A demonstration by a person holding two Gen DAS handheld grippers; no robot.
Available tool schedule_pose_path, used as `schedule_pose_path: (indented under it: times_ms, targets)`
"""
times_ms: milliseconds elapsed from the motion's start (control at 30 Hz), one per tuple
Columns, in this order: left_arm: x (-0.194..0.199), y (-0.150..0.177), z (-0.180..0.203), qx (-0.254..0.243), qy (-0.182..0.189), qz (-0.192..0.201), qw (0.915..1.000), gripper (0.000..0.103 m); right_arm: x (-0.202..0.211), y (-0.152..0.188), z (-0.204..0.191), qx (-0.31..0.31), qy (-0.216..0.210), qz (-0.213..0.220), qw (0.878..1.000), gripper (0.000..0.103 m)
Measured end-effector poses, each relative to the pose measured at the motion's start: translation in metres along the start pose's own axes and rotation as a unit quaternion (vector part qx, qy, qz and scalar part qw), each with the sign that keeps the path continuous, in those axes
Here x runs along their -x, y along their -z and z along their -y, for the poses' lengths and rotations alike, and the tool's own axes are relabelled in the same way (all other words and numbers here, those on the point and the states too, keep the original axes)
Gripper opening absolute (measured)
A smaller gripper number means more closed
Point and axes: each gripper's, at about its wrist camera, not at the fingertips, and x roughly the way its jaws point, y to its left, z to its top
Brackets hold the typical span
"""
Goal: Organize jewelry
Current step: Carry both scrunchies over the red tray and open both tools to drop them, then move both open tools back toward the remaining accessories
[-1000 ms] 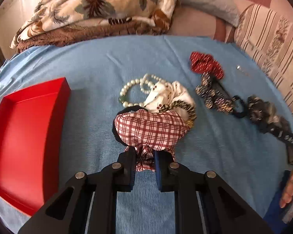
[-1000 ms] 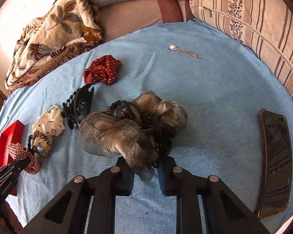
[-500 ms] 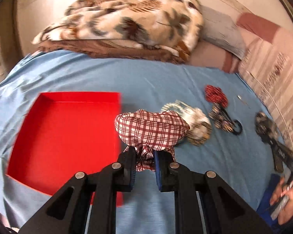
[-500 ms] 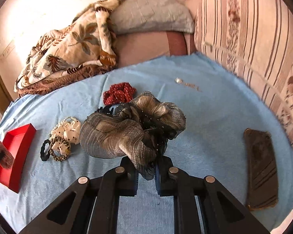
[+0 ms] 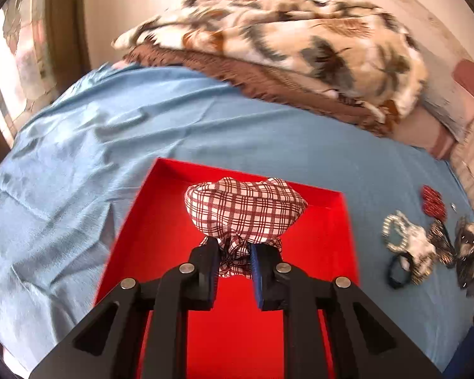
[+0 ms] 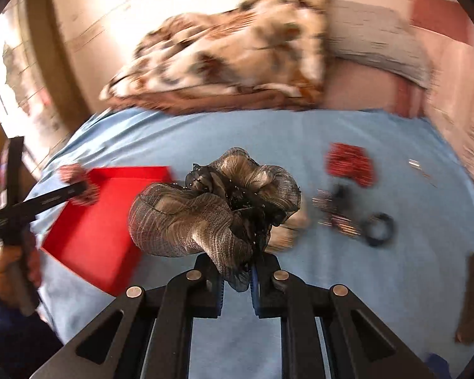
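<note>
My left gripper is shut on a red-and-white plaid scrunchie and holds it above the red tray. My right gripper is shut on a grey-brown scrunchie with black trim, held above the blue sheet to the right of the red tray. The left gripper shows over the tray in the right wrist view. On the sheet lie a red scrunchie, a black hair tie and a pearl bracelet with a white scrunchie.
A folded floral blanket and a pillow lie at the far edge of the blue sheet. A dark flat case lies at the right edge. A small metal piece lies near the red scrunchie.
My left gripper has carried the plaid scrunchie left from the jewelry pile to above the red tray. My right gripper has lifted the grey-brown scrunchie and swung left toward the tray.
</note>
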Motion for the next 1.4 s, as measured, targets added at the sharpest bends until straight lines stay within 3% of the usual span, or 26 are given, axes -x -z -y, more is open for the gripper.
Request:
schedule_pose_path:
  times_ms: [233,333,433,600,700,767,900,1067,1200,1400]
  targets:
    - [-0.032,-0.024,-0.026,0.022,-0.005,-0.025,0.9994,0.017,-0.082,-0.04,-0.091,0.037,-0.04,-0.055,0.997,0.014]
    - [-0.039,-0.03,-0.04,0.046,0.003,-0.035,0.9983,0.017,-0.116,-0.051,-0.121,0.057,-0.037,-0.079,0.995,0.015]
    - [-0.042,-0.032,-0.052,0.069,0.006,-0.039,0.9969,0.019,-0.145,-0.057,-0.134,0.077,-0.022,-0.098,0.992,0.015]
    - [-0.04,-0.033,-0.062,0.098,0.02,-0.04,0.9942,0.031,-0.171,-0.055,-0.142,0.094,0.003,-0.12,0.988,0.017]
    - [-0.034,-0.034,-0.062,0.104,0.023,-0.031,0.9939,0.043,-0.171,-0.053,-0.139,0.083,0.002,-0.121,0.989,0.03]
    - [-0.028,-0.034,-0.063,0.105,0.031,-0.022,0.9937,0.046,-0.17,-0.054,-0.137,0.077,0.004,-0.125,0.989,0.049]
    - [-0.016,-0.031,-0.064,0.11,0.049,-0.005,0.9927,0.061,-0.158,-0.053,-0.141,0.087,0.004,-0.116,0.989,0.055]
    - [-0.007,-0.024,-0.072,0.123,0.058,0.003,0.9907,0.062,-0.135,-0.053,-0.138,0.088,0.004,-0.1,0.991,0.065]
    - [0.0,-0.014,-0.076,0.128,0.064,0.005,0.9897,0.062,-0.108,-0.047,-0.12,0.076,0.003,-0.089,0.993,0.066]
    - [0.013,0.007,-0.072,0.128,0.062,0.012,0.9898,0.064,-0.046,-0.023,-0.059,0.004,0.003,-0.042,0.999,0.071]
